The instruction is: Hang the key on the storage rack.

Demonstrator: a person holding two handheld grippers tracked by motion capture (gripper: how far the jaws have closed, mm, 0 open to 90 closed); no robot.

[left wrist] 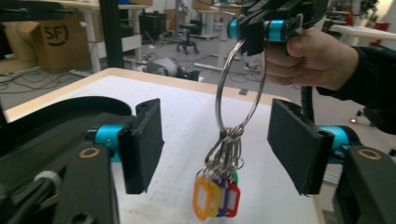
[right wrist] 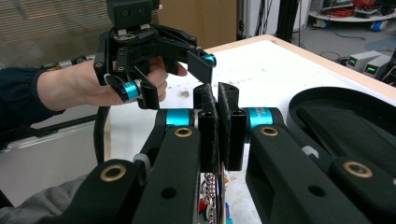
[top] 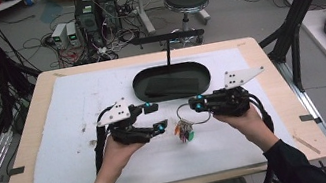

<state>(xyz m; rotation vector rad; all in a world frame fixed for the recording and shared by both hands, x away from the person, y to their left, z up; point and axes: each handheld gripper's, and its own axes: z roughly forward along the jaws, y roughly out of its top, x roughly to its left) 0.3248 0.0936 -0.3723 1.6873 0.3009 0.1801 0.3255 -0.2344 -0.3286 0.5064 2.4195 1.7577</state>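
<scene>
Left gripper [left wrist: 215, 154]: jaws held apart, flanking the hanging bunch, nothing gripped.
Right gripper [top: 197, 103]: clamped tight on the key ring [left wrist: 239, 84], held above the table.
Key tags [left wrist: 215, 195]: light, swingy, slippery; best pinched across the flat tags.

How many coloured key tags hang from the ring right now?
4 visible: orange, yellow, purple and red key tags, bunched below the ring between the left gripper's jaws. Green shows behind; more may be hidden.

beyond my work a black oval tray [top: 140, 86] sits on the white mat [top: 77, 137] over the wooden table [top: 31, 102]. past the table's far edge i see a round stool [top: 186, 0], tangled cables and power supplies [top: 65, 35] on the floor.
</scene>
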